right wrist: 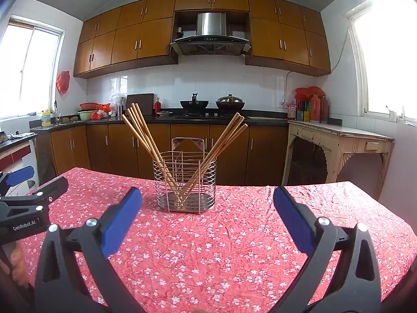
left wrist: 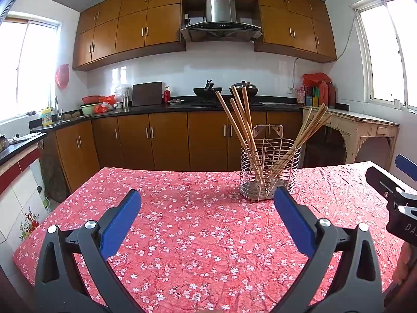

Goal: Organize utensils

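Observation:
A wire utensil holder (left wrist: 269,172) stands upright on the table with the red floral cloth (left wrist: 198,234). Several wooden chopsticks (left wrist: 241,120) lean left in it and several more (left wrist: 310,127) lean right. My left gripper (left wrist: 207,198) is open and empty, held above the cloth in front and to the left of the holder. In the right wrist view the holder (right wrist: 185,182) with the chopsticks (right wrist: 144,135) stands straight ahead. My right gripper (right wrist: 207,198) is open and empty, a little short of the holder. Each gripper shows at the edge of the other's view.
The table's far edge (right wrist: 234,185) lies just behind the holder. Beyond it are the brown kitchen cabinets (right wrist: 182,151), a black counter with a wok (right wrist: 194,103) and a lidded pot (right wrist: 230,101), and a cream side table (right wrist: 338,140) at the right.

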The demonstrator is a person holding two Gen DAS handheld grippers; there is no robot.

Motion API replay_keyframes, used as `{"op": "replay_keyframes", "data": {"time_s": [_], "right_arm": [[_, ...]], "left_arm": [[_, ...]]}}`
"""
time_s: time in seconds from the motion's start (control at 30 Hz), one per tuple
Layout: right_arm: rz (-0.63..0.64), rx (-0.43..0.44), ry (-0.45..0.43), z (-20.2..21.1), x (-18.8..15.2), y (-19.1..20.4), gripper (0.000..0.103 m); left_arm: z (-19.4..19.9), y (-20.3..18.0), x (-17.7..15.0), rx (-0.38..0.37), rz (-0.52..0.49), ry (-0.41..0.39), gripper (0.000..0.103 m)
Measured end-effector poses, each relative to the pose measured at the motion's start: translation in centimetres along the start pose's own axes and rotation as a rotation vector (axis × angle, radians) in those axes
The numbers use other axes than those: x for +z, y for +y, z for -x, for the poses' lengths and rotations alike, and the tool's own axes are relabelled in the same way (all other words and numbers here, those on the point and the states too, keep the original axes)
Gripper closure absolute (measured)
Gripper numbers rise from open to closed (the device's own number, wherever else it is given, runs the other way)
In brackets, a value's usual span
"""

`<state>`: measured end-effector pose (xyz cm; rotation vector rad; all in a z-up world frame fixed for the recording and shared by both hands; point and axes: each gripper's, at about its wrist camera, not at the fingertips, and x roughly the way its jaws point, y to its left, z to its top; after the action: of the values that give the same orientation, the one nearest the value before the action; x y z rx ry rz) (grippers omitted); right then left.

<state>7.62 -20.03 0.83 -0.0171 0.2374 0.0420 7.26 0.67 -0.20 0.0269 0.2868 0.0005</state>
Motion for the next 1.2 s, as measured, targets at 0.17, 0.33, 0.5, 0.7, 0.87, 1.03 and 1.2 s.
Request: {"op": "replay_keyframes", "data": {"time_s": [0.17, 0.33, 0.5, 0.7, 0.87, 1.03, 1.2], "right_arm": [[-0.002, 0.001, 0.001, -0.01, 0.01, -0.06, 0.004], [0.000, 0.002, 0.004, -0.24, 0.06, -0.07, 0.004], [-0.006, 0.005, 0.007, -0.37, -0.07, -0.15, 0.004], [-0.011, 0.006, 0.013, -0.62, -0.11, -0.21, 0.004], [-0.010, 0.007, 0.015, -0.68, -0.20, -0.20, 0.004], [-0.011, 0.007, 0.015, -0.65, -0.15, -0.27, 0.004], [-0.012, 0.007, 0.015, -0.66, -0.14, -0.29, 0.004]], "left_arm": [[-0.04, -0.17, 0.03, -0.002, -0.001, 0.002, 0.002], [-0.12, -0.19, 0.05, -0.004, 0.001, 0.004, 0.002], [-0.26, -0.11, -0.01, -0.008, 0.003, 0.008, 0.002], [-0.38, -0.18, -0.19, -0.011, 0.007, 0.016, 0.002], [-0.46, -0.18, -0.16, -0.012, 0.006, 0.018, 0.002], [-0.48, -0.22, -0.15, -0.011, 0.007, 0.019, 0.002], [-0.48, -0.23, -0.19, -0.012, 0.007, 0.019, 0.002]]}}
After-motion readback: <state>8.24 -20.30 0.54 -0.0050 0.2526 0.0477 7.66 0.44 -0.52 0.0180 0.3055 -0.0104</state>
